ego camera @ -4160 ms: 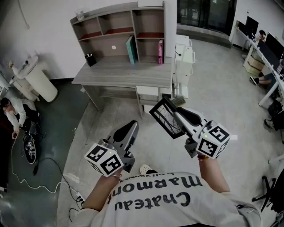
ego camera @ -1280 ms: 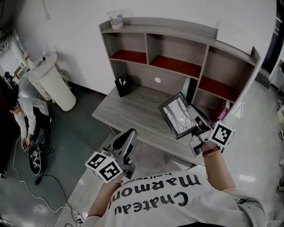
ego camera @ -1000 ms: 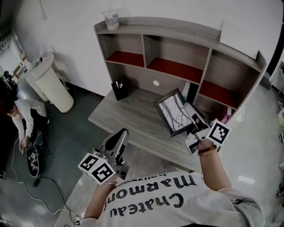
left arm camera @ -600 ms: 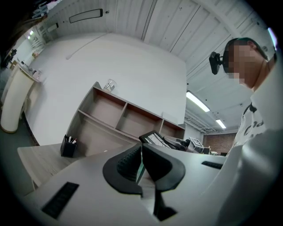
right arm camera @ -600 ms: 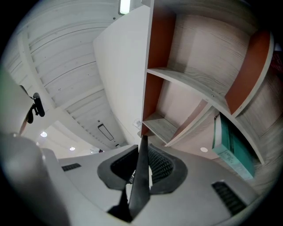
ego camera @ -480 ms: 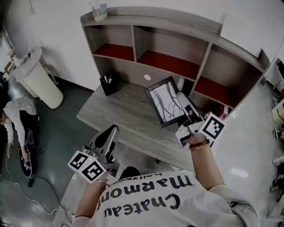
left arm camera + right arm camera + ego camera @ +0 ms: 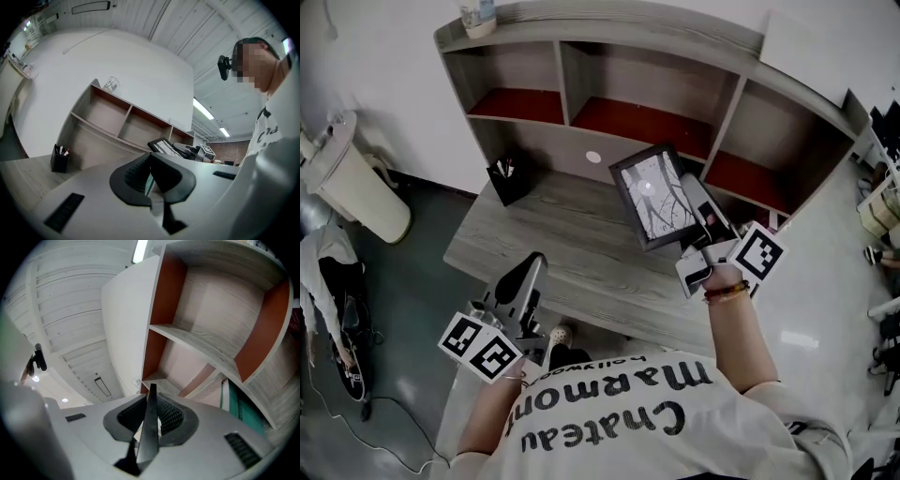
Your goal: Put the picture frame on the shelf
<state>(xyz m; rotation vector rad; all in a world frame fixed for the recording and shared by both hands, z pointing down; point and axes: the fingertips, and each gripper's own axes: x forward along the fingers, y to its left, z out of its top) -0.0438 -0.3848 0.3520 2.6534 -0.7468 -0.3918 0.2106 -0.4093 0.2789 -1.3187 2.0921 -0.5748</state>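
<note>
Now the fingers of my right gripper (image 7: 694,194) pinch the picture frame (image 7: 652,195) by its edge, lifted over the bench's (image 7: 546,236) back edge to reach the shelf (image 7: 724,96), while my left gripper (image 7: 531,272) hangs closed and empty.

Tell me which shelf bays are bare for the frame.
Left bay, middle bay and right bay all look bare. Desk is open between pen holder and frame. Crowded: book under the right bay, cup on the shelf top.

Shelf (image 7: 739,89) & table (image 7: 562,248): grey wood-grain, matt; shelf boards red-brown. Picture frame (image 7: 654,195): black rim, glossy front w/ glare. Right gripper (image 7: 151,401): grey matt plastic, fingers (image 7: 172,417) black, ribbed.
</note>
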